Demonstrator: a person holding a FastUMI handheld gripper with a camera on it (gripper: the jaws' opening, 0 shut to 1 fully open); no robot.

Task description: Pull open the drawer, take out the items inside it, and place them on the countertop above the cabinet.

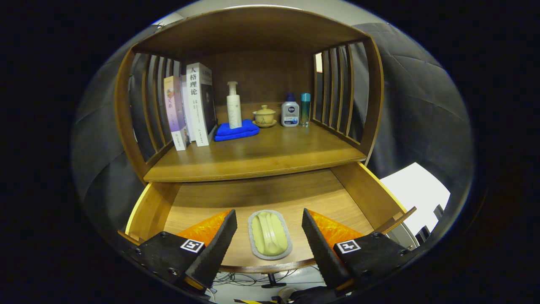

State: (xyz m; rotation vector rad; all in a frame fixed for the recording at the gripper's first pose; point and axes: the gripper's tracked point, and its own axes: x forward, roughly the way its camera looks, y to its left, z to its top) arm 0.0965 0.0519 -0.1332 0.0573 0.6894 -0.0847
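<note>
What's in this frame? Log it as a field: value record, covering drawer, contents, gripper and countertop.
drawer: drawer pulled open below the countertop
contents: oval green item lying flat on the drawer floor, near the front
gripper: gripper open, fingers either side of the green item, not touching it
countertop: countertop holds books, blue cloth under a pump bottle, lidded cup, two small bottles
task stage: item not yet grasped

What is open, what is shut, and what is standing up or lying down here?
Drawer: pulled open.
Soap dish: lying flat in the drawer, between the tool's fingers, untouched.
Tool: open, empty.
Books: standing, closed.
Pump bottle: upright on the folded towel.
Lidded cup: lid on.
Two small bottles: upright, capped.
</note>
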